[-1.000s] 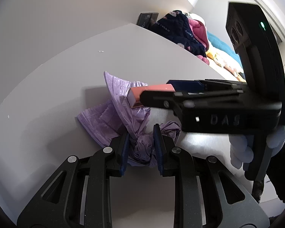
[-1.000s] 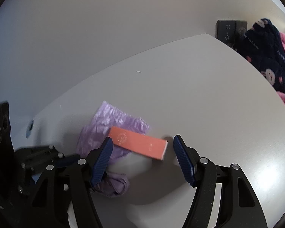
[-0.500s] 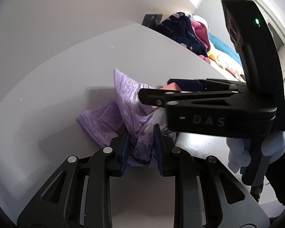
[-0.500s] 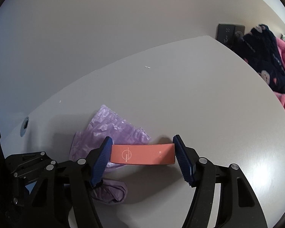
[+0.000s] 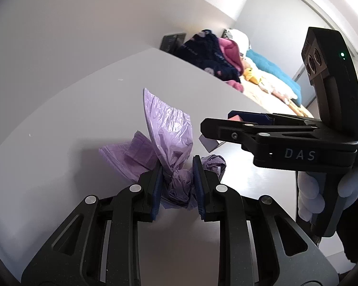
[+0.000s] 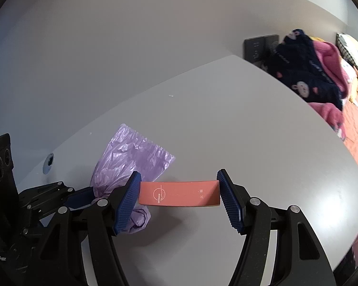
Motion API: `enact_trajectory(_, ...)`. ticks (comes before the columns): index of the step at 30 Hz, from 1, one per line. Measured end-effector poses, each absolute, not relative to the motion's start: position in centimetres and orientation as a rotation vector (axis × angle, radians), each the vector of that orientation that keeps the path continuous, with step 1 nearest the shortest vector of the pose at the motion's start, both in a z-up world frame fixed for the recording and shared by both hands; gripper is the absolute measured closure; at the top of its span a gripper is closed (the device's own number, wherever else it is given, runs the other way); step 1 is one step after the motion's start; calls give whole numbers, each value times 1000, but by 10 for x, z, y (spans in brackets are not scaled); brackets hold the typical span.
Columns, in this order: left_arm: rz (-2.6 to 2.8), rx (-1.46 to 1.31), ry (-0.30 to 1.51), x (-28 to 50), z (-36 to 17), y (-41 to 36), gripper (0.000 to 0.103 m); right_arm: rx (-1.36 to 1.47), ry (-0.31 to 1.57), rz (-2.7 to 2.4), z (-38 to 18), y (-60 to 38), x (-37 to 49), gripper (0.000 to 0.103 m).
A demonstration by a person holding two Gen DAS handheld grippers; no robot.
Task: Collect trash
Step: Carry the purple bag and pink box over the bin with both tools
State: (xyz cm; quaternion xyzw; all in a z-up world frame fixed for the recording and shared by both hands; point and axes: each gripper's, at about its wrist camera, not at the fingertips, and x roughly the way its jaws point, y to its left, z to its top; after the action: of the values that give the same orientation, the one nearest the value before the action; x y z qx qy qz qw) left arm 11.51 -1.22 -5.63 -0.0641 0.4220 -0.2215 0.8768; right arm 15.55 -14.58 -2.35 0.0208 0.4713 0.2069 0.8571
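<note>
Left gripper (image 5: 176, 186): blue pads clamped tight on the twisted neck of a purple plastic bag (image 5: 169, 138). The crumpled knot of film bulges out on either side of the pads; the upper part of the bag fans up and away from them in a stiff, wrinkled sheet, another fold spreading toward the left over the white table (image 5: 71, 124).

Right gripper (image 6: 179, 193): jaws part-way apart and pressed on the two short ends of a flat salmon-pink box (image 6: 179, 194) that spans the gap between the blue ribbed pads. Box held level, clear of the table, its shadow on the surface below. White printed logo and small characters on its face. In the left wrist view the same gripper (image 5: 236, 124) crosses from the right, a gloved hand (image 5: 310, 195) on its handle, only a sliver of the pink box (image 5: 235, 118) visible.

The bag sits just left of the pink box, its upper edge close to the right gripper's left pad.

Farther: bare table top, a small white speck (image 6: 171, 95) on it, a round hole (image 6: 50, 160) near the left edge. Beyond the table's far corner, a dark wall socket plate (image 6: 260, 46), a heap of navy and pink clothing (image 6: 307, 71), bedding behind it.
</note>
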Motion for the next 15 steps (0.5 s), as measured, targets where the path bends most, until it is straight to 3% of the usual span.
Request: enact_trajectory(15, -556, -81, 840, 68, -25, -69, 80, 105, 911, 384, 15, -212, 89, 36)
